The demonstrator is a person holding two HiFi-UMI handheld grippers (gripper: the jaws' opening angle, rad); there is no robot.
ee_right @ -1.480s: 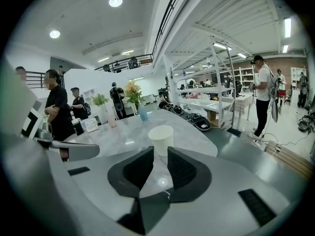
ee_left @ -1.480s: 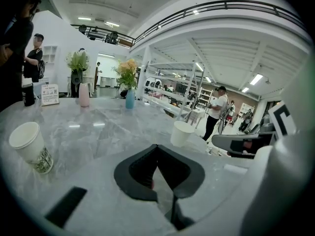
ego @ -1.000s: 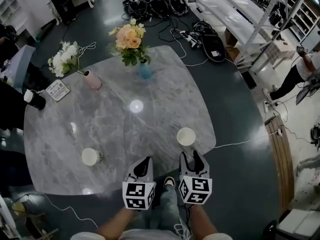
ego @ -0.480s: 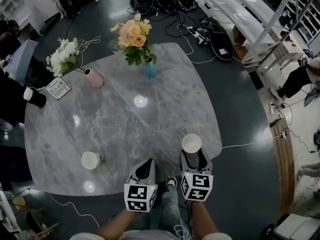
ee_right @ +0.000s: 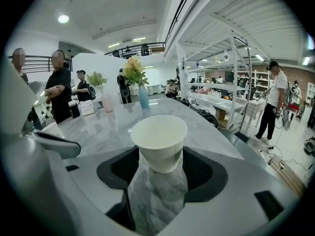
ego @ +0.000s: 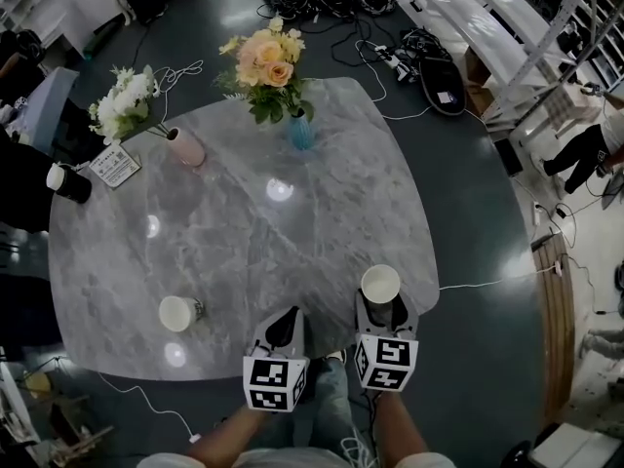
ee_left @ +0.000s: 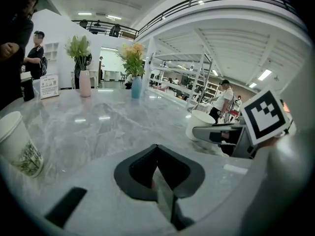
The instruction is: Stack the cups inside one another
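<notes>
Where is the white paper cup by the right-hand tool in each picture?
Head view: white cup at the table's near right edge, just ahead of the right tool.
Left gripper view: right of centre, behind the right tool's jaw.
Right gripper view: dead centre, between that tool's jaws, which have just been opening.
Shared landmark: blue vase.

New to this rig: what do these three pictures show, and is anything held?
A person carries a two-jaw gripper in each hand. One picture looks down from a head camera; the others look along each gripper's jaws. The grey marble table bears a pink vase of white flowers, a blue vase of peach flowers and two white paper cups. The left gripper is shut, empty. The right gripper has just been opening its jaws; the right-hand cup stands between them, ungripped; the left-hand cup stands apart.
</notes>
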